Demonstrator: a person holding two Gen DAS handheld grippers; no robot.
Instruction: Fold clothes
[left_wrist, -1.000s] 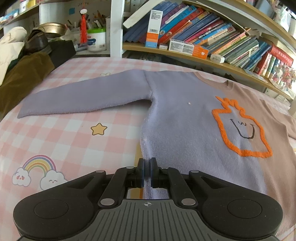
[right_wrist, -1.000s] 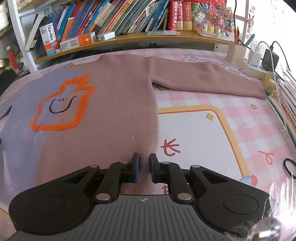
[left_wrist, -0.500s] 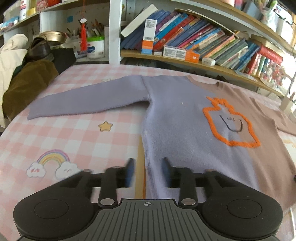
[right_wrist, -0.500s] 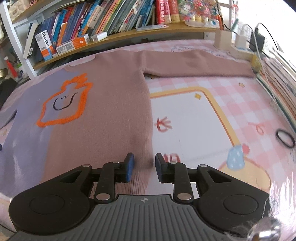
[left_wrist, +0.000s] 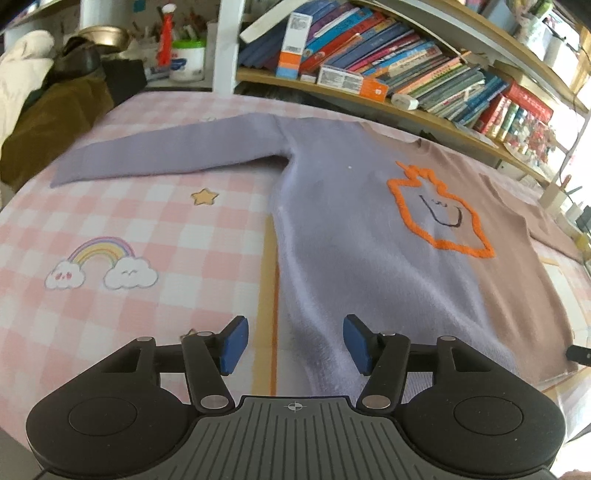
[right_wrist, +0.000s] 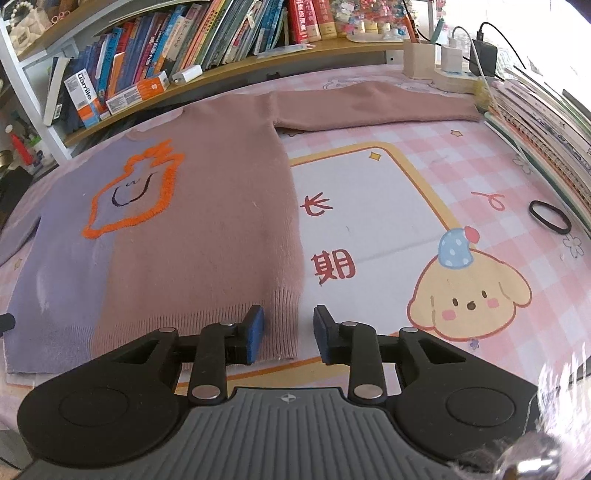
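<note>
A two-tone sweater (left_wrist: 354, 229) lies flat on the pink checked tablecloth (left_wrist: 147, 221), lilac on one half, brown-pink on the other (right_wrist: 207, 229), with an orange outlined figure (left_wrist: 439, 214) on the chest and both sleeves spread out. My left gripper (left_wrist: 291, 343) hovers over the lilac hem corner, jaws opening, pads clear of the knit. My right gripper (right_wrist: 288, 334) hovers over the brown-pink ribbed hem corner (right_wrist: 284, 325), jaws opening; the corner lies between the pads, untouched.
Bookshelves (left_wrist: 406, 85) run along the far edge. A pile of clothes (left_wrist: 40, 110) sits at the far left. A black hair tie (right_wrist: 549, 217), stacked books (right_wrist: 546, 122) and a charger block (right_wrist: 454, 70) stand at the right.
Both grippers let go of the sweater's hem corners, spread their jaws and drew back toward the near table edge. The sweater lies flat and still.
</note>
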